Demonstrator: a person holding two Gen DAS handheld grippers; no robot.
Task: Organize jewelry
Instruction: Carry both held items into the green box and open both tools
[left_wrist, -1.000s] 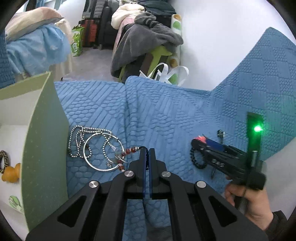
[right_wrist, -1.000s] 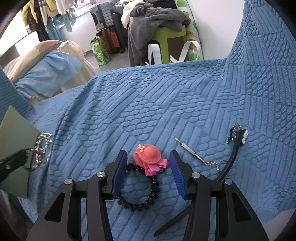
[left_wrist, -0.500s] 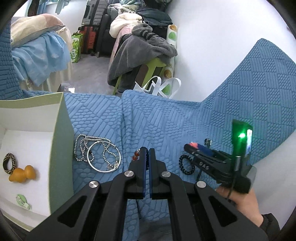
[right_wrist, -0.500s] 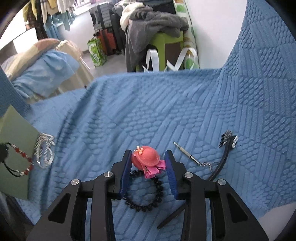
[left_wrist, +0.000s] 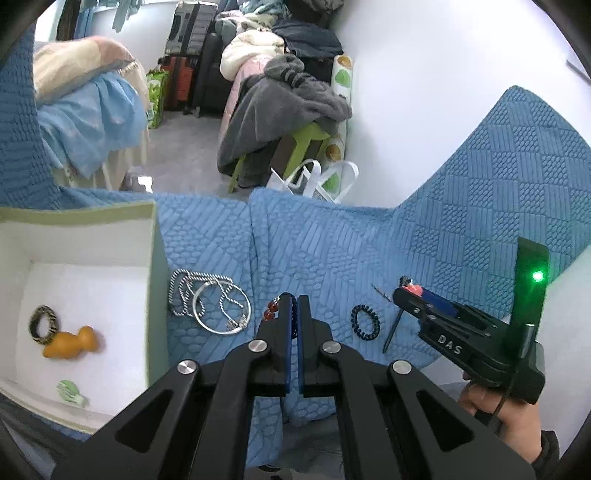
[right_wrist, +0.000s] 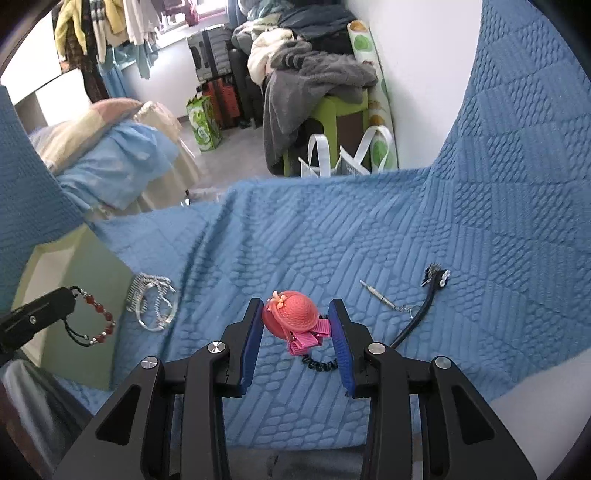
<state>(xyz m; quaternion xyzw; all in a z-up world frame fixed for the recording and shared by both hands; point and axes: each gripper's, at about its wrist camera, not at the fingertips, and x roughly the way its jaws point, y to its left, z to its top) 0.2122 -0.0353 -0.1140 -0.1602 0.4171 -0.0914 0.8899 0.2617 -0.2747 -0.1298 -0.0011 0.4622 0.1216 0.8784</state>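
- Looking along my right gripper (right_wrist: 297, 325), I see its blue pads partly closed on the coral hat-shaped hair clip (right_wrist: 291, 312), one pad against each side of the hat; the jaws were closing within the last second, then settled on it.
- Under the hat hangs a pink bow (right_wrist: 306, 338), and the black coil hair tie (right_wrist: 319, 363) fixed to it dangles below, clear of the blue bedspread (right_wrist: 369, 229).
- On my left gripper (left_wrist: 294, 325), the jaws are fully closed, pinching the cord of the red bead bracelet (right_wrist: 99, 321), which hangs off the tip in the right wrist view; from the left wrist view only a few red beads show beside the pads.
- Just past the left gripper's tip, a silver hoop (left_wrist: 222, 308) and a silver bead chain (left_wrist: 181, 291) lie tangled together on the bedspread, close beside the wall of the green box (left_wrist: 157, 295).
- Inside the box, on its white floor, sit a striped ring (left_wrist: 43, 325), an orange gourd-shaped piece (left_wrist: 72, 341) and a small pale green piece (left_wrist: 70, 392).
- To the right on the bedspread lie a small metal pin on a chain (right_wrist: 380, 297) and a black stick with a glittering ornament (right_wrist: 430, 295).
- Farther back, beyond the bed's edge, a grey garment (right_wrist: 310, 88) is heaped over a green stool (right_wrist: 332, 114).
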